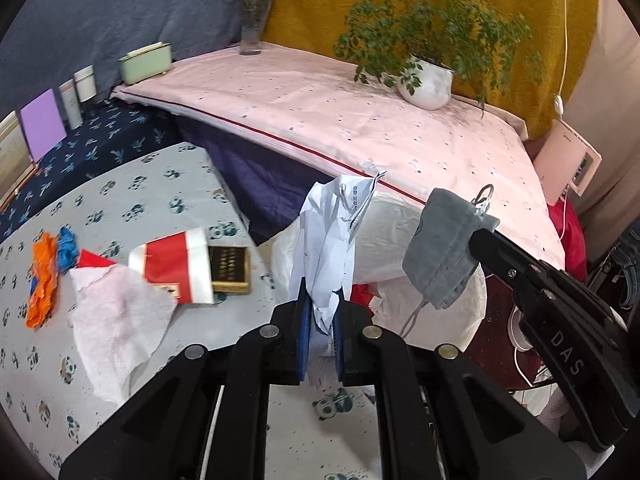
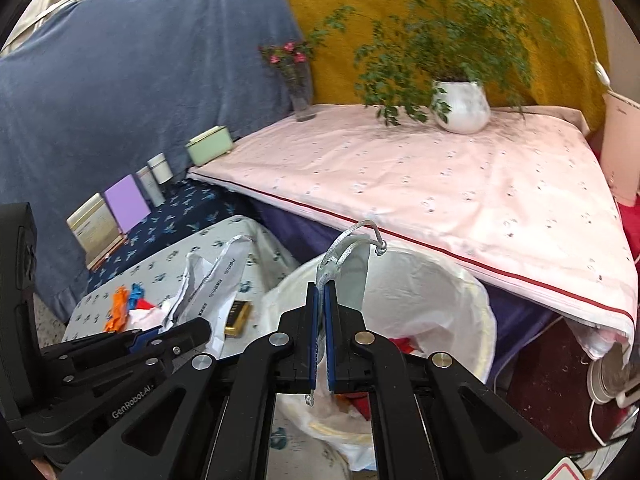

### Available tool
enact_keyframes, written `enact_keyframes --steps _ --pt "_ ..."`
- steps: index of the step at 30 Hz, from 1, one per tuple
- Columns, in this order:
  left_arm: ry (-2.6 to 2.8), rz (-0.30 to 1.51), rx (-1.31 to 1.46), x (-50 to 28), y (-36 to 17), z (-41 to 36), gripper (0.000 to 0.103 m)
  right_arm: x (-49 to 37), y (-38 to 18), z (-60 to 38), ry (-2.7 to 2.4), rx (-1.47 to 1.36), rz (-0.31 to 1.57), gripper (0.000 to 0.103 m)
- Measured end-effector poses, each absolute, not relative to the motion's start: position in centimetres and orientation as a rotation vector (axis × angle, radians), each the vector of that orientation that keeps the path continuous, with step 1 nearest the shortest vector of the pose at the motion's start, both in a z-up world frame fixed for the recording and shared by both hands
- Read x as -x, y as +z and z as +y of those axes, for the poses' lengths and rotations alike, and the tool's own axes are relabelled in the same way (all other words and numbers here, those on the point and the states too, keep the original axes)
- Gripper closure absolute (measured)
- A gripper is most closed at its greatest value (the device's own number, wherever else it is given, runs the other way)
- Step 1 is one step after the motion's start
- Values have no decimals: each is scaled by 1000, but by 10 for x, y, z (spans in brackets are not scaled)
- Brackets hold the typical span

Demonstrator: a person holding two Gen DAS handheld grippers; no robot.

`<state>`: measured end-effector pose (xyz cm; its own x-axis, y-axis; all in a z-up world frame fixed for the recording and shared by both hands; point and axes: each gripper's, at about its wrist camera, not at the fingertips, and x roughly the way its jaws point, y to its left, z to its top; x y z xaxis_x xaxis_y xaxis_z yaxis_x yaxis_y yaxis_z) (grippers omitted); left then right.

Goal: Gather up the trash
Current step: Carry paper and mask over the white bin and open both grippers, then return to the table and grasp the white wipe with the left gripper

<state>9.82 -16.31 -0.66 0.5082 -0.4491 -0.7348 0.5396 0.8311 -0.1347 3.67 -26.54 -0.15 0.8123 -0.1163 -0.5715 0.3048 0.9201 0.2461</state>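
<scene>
On the panda-print surface [image 1: 168, 184] lie a tissue [image 1: 120, 316] and a red paper cup [image 1: 176, 264]; beside it stands a white-lined bin [image 2: 432, 300]. The left gripper [image 1: 320, 320] pinches a white mask [image 1: 332, 236]; the right gripper [image 2: 321, 300] is clamped on a grey mask [image 1: 444, 256] above the bin

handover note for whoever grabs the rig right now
Left gripper: shut on a white mask, near the bin.
Right gripper: shut on a grey mask by its strap, over the bin.
In the bin: some red trash already.
Left on the table: tissue, red-and-white carton, dark box, orange and blue scraps.
Next: drop both masks, then clear the table.
</scene>
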Motion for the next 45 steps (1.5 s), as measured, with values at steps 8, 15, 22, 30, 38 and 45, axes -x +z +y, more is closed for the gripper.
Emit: enact_keyframes --steps 8,15,22,30,38,45 --pt "-634 883 -140 -106 -23 -185 89 -36 -15 -285 -284 -352 604 94" --pt "-597 867 -122 -109 -20 -177 61 -34 -12 -283 -287 -347 592 79" --pt "-543 860 -85 -112 -18 -154 54 -35 -4 -270 -257 -332 581 74" --pt "-448 860 -13 -119 -18 -101 50 -43 -2 -240 -198 -306 596 74" --pt "-334 887 45 -131 -31 -43 49 -60 -7 -189 -104 -265 631 74" --pt "-236 951 90 -146 -58 7 49 -79 -18 -152 -37 -247 676 74"
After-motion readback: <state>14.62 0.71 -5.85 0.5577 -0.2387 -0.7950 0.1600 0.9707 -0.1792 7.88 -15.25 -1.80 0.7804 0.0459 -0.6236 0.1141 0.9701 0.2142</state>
